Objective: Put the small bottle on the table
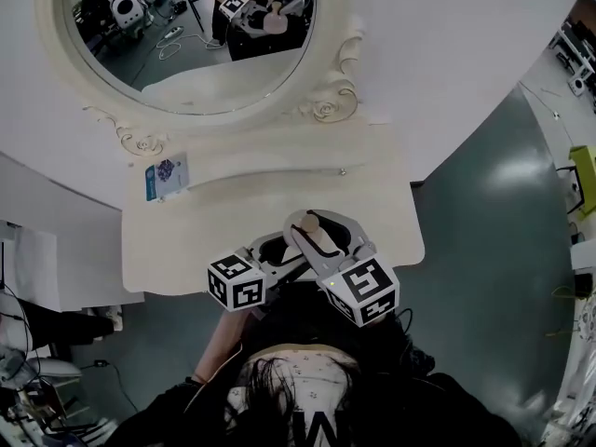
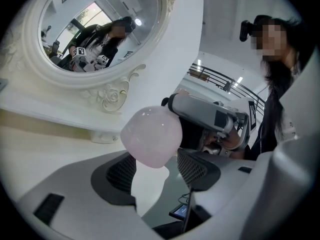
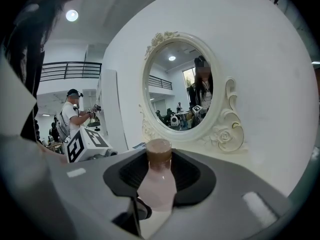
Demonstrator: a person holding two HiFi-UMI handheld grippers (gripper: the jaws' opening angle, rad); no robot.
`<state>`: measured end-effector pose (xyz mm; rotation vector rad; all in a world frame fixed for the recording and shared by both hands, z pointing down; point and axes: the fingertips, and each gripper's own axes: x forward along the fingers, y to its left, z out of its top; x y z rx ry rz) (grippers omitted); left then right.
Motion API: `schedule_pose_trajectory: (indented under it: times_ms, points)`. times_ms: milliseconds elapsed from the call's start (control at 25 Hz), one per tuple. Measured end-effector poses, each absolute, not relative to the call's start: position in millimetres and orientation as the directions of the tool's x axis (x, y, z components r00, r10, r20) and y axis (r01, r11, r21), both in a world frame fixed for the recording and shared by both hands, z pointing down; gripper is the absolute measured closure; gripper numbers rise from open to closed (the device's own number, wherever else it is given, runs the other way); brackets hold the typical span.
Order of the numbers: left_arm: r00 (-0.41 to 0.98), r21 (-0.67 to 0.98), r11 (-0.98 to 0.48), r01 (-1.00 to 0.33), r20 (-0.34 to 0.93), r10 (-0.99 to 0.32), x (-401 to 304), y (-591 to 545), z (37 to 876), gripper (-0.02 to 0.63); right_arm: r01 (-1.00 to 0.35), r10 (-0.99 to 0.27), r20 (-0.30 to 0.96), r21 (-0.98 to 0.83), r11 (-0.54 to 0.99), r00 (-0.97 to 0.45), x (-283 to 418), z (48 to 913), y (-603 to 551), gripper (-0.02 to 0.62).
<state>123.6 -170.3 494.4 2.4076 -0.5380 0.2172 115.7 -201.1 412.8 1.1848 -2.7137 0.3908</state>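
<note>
A small pale pink bottle (image 3: 158, 186) with a brown cap stands between the pads of my right gripper (image 3: 159, 171), which is shut on it, cap pointing away from the camera. In the head view the bottle (image 1: 323, 238) hangs over the front part of the cream dressing table (image 1: 186, 240), inside the right gripper (image 1: 319, 222). My left gripper (image 1: 282, 250) reaches in from the left, close against the right one. In the left gripper view the bottle's round body (image 2: 151, 136) sits just at the tips of the left gripper (image 2: 156, 166). Its jaws stand apart, with a gap on one side.
An oval mirror (image 1: 186, 63) in an ornate cream frame rises behind the table against the white wall. A small blue-and-white card (image 1: 166, 175) leans at the table's back left. Grey-green floor (image 1: 484, 250) lies to the right. Another person (image 3: 75, 116) stands far off.
</note>
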Motion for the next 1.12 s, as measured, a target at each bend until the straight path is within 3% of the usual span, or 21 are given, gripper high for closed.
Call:
schedule_pose_trajectory:
  times_ms: [680,1120]
  points:
    - [0.897,0.54,-0.719,-0.438,0.323,-0.303,120,-216,499,0.347,-0.769,-0.737,0.225,-0.233,0.595,-0.638,125,410,-259,0.446]
    - [0.856,0.573,-0.636,-0.517,0.32,-0.407,61,-252,513,0.347,-0.832,-0.78,0.287,-0.199,0.519,-0.555,141,434,-327,0.446]
